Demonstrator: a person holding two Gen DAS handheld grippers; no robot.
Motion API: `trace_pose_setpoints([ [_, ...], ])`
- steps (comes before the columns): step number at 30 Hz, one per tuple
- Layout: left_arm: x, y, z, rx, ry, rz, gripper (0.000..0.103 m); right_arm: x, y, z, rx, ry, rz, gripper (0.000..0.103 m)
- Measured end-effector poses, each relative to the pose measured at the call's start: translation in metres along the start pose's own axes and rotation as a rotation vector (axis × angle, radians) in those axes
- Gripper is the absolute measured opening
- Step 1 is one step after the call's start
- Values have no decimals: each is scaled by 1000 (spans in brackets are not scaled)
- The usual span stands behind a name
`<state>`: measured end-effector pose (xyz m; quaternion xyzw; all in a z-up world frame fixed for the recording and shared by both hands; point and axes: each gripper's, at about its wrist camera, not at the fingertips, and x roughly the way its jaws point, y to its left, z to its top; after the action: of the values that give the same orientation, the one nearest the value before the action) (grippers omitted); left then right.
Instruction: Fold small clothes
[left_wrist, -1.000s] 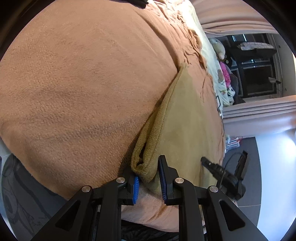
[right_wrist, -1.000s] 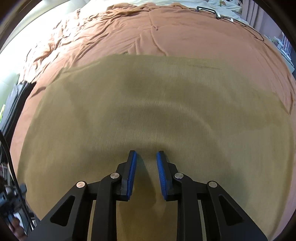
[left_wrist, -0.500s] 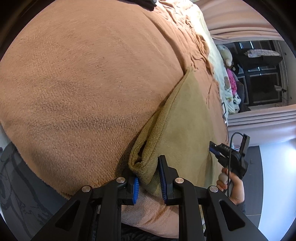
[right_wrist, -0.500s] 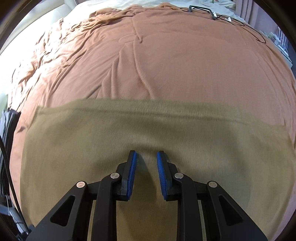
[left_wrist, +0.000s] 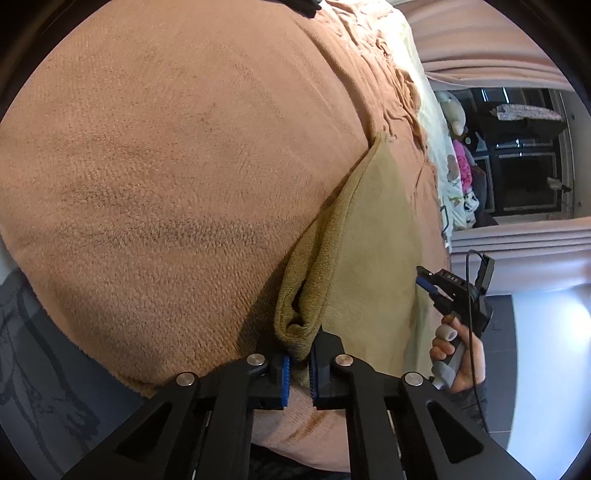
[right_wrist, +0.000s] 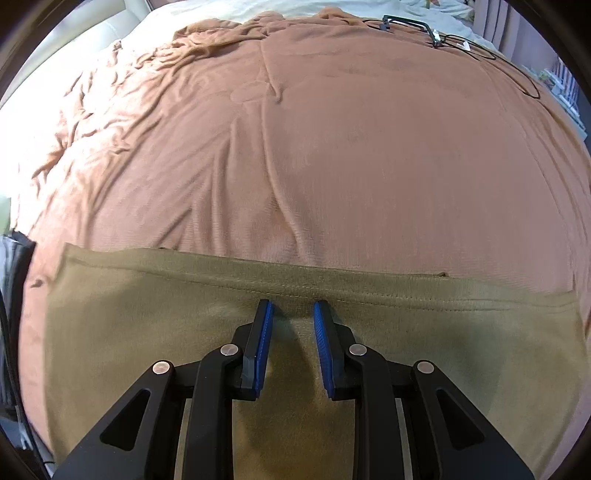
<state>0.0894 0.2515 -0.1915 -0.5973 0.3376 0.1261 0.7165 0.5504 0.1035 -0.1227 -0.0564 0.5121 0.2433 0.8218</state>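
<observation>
An olive cloth (left_wrist: 373, 258) lies on an orange-brown blanket (left_wrist: 166, 166) that covers a bed. My left gripper (left_wrist: 298, 369) is shut on a bunched, doubled-over corner of the cloth near the blanket's edge. In the right wrist view the cloth (right_wrist: 147, 350) fills the lower part, and its stitched far hem runs just beyond my right gripper (right_wrist: 293, 314). That gripper's blue pads stand a narrow gap apart with a ridge of cloth pinched between them. From the left wrist view, the right gripper (left_wrist: 424, 282) sits at the cloth's far side, held by a hand (left_wrist: 458, 354).
Wrinkled blanket (right_wrist: 332, 147) stretches ahead of the cloth. Black cables (right_wrist: 436, 35) lie at its far right. Soft toys (left_wrist: 458, 155) and a dark cabinet (left_wrist: 524, 166) stand beyond the bed. The bed's edge and grey floor (left_wrist: 44, 369) are close on the left.
The right gripper has travelled forward, so the cloth's far hem went from far ahead to right at its fingertips. The left gripper's jaws have closed tighter on the bunched corner.
</observation>
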Motion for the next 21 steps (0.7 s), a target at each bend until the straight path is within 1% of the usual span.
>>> trace_pose_setpoints([
  [1,-2,0,-2,3,0,-5,6,-6,-2,-3,7,3,33,21],
  [3,-7,-4,-3,5,-1,-29,5,-16,-3,-12,6,2,39,21],
  [5,-10,-8,-4,1,3,-63,5,-25,-6,-21,7,-1,52,28],
  [7,-13,-13,-5,1,14,-108,4,-37,-12,-32,18,-12,89,51],
  [8,-15,-15,-6,5,15,-124,4,-42,-14,-39,20,-17,108,56],
  [9,-16,-19,-5,10,15,-136,4,-49,-16,-48,19,-24,111,57],
  [13,-21,-33,-7,25,16,-196,4,-61,-20,-77,4,-22,139,57],
  [16,-21,-43,-6,39,15,-209,4,-71,-22,-94,-4,-28,137,57],
  [21,-23,-58,-6,60,22,-261,4,-83,-21,-127,-17,-31,158,57],
])
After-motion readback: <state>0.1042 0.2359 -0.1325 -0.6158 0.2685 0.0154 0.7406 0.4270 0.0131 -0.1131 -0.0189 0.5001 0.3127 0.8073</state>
